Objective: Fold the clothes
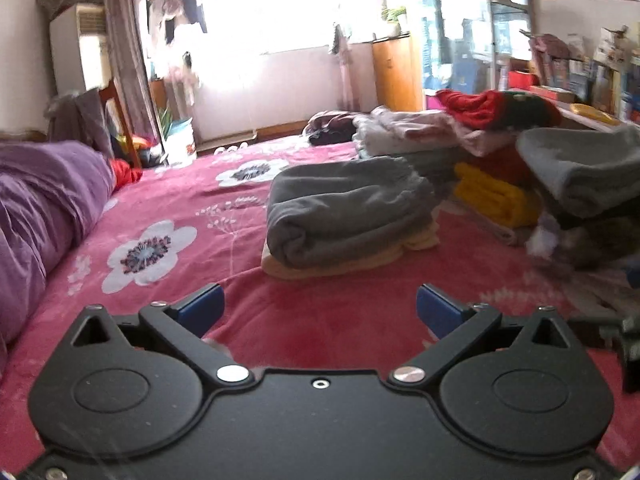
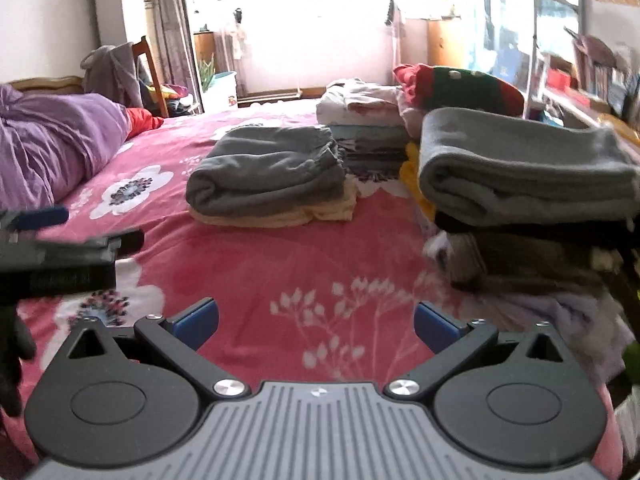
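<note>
Two folded garments made up the nearest stack: we logged a dark grey folded garment [image 2: 268,172] resting on a cream folded garment [image 2: 280,216], both on the pink floral bedspread [image 2: 280,272], near mid-bed. To its right we noted a lighter grey folded piece [image 2: 524,176] on top of a darker pile, and behind it a yellow item [image 1: 492,196] at the foot of a taller stack of folded clothes [image 2: 360,120]. A red and green garment [image 2: 460,84] lay on top at the back.

We held the right gripper [image 2: 316,324] above bare bedspread, short of the stacks, jaws spread wide with nothing between the blue pads. The left gripper [image 1: 320,312] was likewise spread wide and empty, also over bare bedspread. In the right wrist view the left gripper appeared at the left edge, blurred; small lettering on its dark body was unreadable.

Further out we recorded a purple quilt [image 1: 44,204] along the left side of the bed, a wooden chair [image 2: 148,76] draped with grey clothing, and a white floor-standing air conditioner [image 2: 128,8]. Shelves of boxes [image 1: 592,68] on the right carried print too blurred to read.
</note>
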Demonstrator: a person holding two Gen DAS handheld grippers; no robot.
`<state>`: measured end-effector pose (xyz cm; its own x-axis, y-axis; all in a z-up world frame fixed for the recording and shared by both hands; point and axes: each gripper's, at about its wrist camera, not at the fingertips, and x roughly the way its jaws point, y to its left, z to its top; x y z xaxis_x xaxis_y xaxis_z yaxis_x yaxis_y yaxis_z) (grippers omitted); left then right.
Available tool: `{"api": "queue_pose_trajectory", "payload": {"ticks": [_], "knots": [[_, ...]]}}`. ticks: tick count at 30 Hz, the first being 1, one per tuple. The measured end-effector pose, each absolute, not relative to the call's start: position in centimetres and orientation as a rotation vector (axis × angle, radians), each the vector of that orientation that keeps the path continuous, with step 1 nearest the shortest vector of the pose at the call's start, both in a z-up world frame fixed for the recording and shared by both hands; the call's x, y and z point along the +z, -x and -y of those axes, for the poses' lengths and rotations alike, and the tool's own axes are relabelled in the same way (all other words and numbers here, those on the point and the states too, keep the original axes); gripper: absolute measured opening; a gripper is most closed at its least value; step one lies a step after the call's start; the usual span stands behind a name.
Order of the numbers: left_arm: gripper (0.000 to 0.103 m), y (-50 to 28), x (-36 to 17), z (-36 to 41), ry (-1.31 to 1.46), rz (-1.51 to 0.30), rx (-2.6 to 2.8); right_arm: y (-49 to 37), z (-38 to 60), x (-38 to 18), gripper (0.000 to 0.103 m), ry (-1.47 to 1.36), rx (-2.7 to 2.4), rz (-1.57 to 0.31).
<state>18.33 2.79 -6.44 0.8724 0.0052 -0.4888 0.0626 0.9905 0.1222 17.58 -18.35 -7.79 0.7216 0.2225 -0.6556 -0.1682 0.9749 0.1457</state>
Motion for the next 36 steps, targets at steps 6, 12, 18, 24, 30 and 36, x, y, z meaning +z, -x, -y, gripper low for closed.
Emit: {"api": "queue_pose_trajectory", "payload": {"ticks": [6,12,18,24,30,36], "knots": [[0.099,-23.9,-7.8,-1.4,-0.129,-0.527,-0.094,-21.2,18.9,-10.4,0.103,-0.137,0.239,-0.759],[0.068,-29.6,-8.9,1.7,-0.17,-0.531,-0.177,-23.6,20.1,-13.1,0.103,-0.244,0.304,-0.82],[0.05,-34.2,-9.7,3.8,-0.167,-0.514,-0.225,-24.2,20.9,-13.9,0.103,-0.261,0.333,-0.772],[0.042,-37.8,-10.7,6.4,-0.207,-0.523,-0.256,-24.0,21.3,-14.4,0.094,-0.273,0.349,-0.765],[0.025,-40.9,-11.3,7.1,-0.16,-0.596,-0.245,-22.7,21.8,-14.3,0.092,-0.294,0.349,-0.768],[0.006,-35.9,-6.6,3.7,-0.058,-0.531,-0.241,-20.5,22.8,-12.6,0.086,-0.316,0.358,-0.743]]}}
